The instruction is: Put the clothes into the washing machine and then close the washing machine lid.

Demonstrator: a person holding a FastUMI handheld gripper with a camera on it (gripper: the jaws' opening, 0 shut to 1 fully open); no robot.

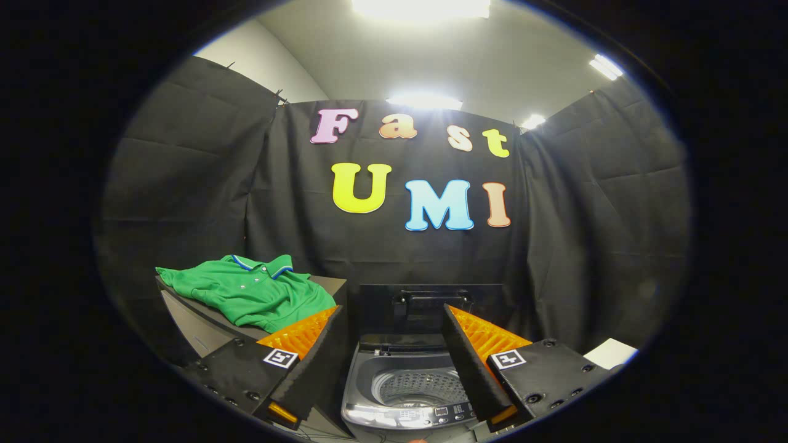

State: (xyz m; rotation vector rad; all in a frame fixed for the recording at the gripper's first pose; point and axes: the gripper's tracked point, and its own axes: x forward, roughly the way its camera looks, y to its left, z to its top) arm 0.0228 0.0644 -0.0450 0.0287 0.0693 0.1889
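Beyond the left finger, a green polo shirt [249, 295] lies spread on a dark raised surface [197, 323] beside the washing machine [406, 394]. Its collar, trimmed in white and blue, points toward the black cloth wall, and its long axis runs from that collar down toward the finger; one hem hangs a little over the surface's near edge.

Between the two fingers and below them sits the washing machine, a top-loader with its lid [431, 307] raised upright against the wall behind it. The perforated drum [418, 387] lies open to view, and the control panel [425, 415] runs along the near rim.

The claw [391, 320] is spread wide, released, with nothing between its fingers and neither finger touching the shirt or the machine. The left fingertip stands just beside the shirt's near edge, though whether above or level with it cannot be told.

Open room lies over the drum mouth, between the fingers. A white object's corner [609, 354] shows past the right finger.
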